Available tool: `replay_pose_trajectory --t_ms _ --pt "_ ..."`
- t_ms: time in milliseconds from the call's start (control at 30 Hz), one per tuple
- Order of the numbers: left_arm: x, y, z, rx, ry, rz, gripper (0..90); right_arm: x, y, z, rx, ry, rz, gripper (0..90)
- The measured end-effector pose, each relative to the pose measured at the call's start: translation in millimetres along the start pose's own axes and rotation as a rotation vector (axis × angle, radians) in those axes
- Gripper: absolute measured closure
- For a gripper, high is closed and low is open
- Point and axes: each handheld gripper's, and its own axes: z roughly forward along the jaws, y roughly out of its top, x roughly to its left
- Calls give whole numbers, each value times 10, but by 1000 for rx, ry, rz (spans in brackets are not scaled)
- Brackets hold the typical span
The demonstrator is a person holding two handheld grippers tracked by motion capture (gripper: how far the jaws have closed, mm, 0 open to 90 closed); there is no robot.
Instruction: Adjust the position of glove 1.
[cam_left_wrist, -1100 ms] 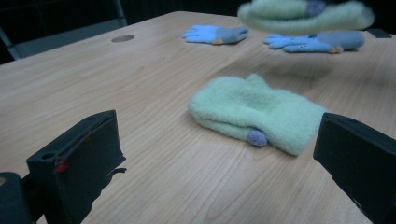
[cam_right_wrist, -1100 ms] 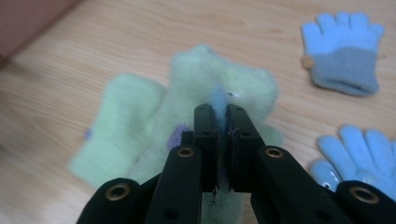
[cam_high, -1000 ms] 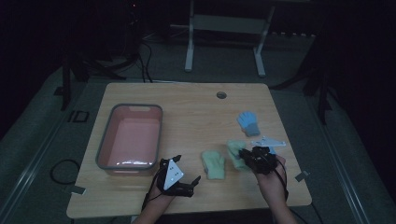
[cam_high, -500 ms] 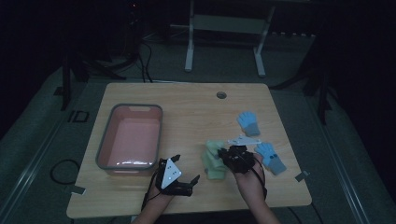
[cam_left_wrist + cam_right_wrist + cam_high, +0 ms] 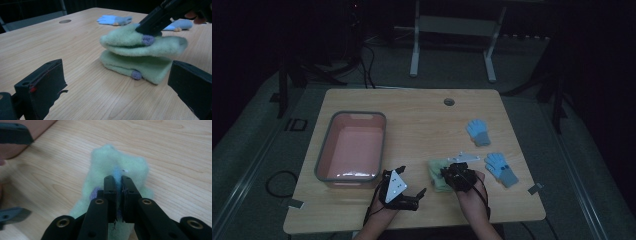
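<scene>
The right gripper [image 5: 117, 181] has its jaws pressed almost together on the upper green glove [image 5: 140, 41], with a thin fold of fleece and a sliver of blue caught between them. In the left gripper view that glove hangs lifted at its near edge, its far part draped over the lower green glove [image 5: 135, 66], which lies flat on the counter [image 5: 422, 125] directly beneath. Each green glove carries a small purple dot on its front edge.

The left gripper [image 5: 412, 192] sits just to the left of the green pair, low over the counter, its jaws spread wide and holding nothing. Seen along those jaws, the two gloves lie straight ahead with only bare wood between, and the right gripper's black jaw comes down onto the top glove from the upper right.

To the right of the right gripper, near but apart from it, lies one blue glove [image 5: 501, 169] with a grey cuff; a second blue glove [image 5: 477, 131] lies farther out, beyond the first. To the left of the left gripper, close by, stands the grey-rimmed pink tub [image 5: 324, 155]. A small round grommet [image 5: 449, 102] sits in the counter near its far edge.
</scene>
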Motion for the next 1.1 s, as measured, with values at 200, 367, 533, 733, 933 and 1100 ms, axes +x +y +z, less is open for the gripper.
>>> replay_pose_trajectory --t_ms 200,367,533,733,933,1100 --pt "3 0 2 1 9 -12 12 -49 -65 111 28 -4 2 841" --pt "29 -4 -5 -5 20 -46 12 -49 -133 192 45 8 1 823" --pt "35 2 11 1 3 -38 13 -54 -126 132 35 43 -15 713" --pt "-62 16 33 53 28 57 49 -122 -119 28 12 79 -100 601" --pt "-82 36 71 171 -1 35 75 -373 -123 4 -16 166 -185 558" --pt "-188 95 130 181 -108 57 128 -643 -95 -25 -28 209 -217 566"
